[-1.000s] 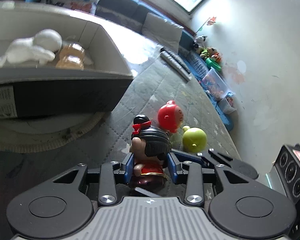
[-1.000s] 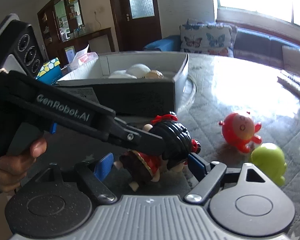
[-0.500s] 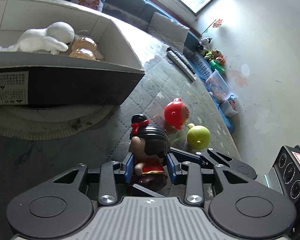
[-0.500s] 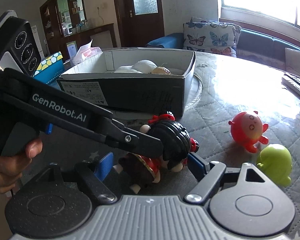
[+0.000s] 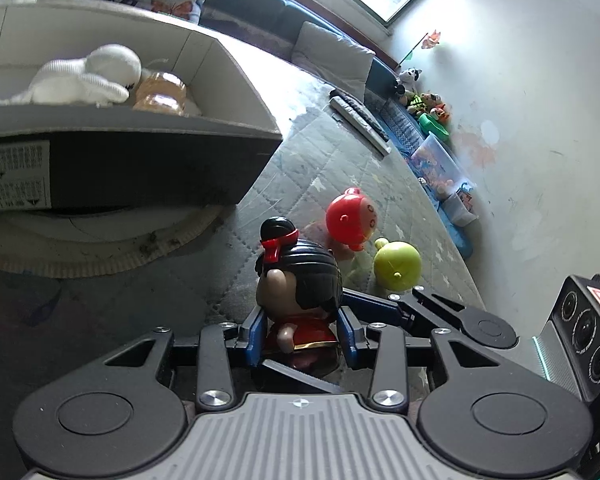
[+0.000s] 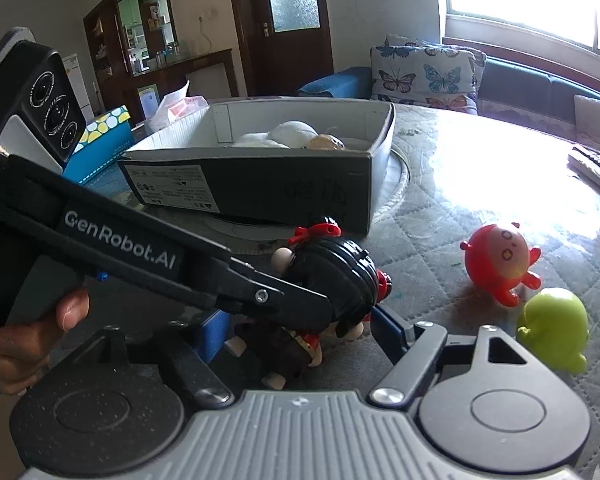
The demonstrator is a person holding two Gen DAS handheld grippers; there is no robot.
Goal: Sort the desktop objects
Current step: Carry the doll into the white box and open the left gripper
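Observation:
My left gripper [image 5: 300,334] is shut on a black-haired doll in a red dress [image 5: 298,280], held just above the quilted table; it also shows in the right wrist view [image 6: 332,276]. My right gripper [image 6: 300,338] is open, its blue pads on either side of the doll, not gripping it. A red round toy [image 5: 350,220] [image 6: 500,260] and a green round toy [image 5: 396,266] [image 6: 552,324] lie on the table to the right. A grey cardboard box [image 5: 140,160] [image 6: 260,184] holds a white plush [image 5: 88,76] and an amber toy [image 5: 160,92].
The box rests on a round white turntable [image 5: 100,240]. Two remote controls [image 5: 360,120] lie at the table's far edge. A blue dotted box [image 6: 100,136] stands behind the cardboard box. A sofa with butterfly cushions [image 6: 424,76] is beyond.
Both grippers with the doll have shifted slightly relative to the box; the left stays shut on the doll and the right stays open around it.

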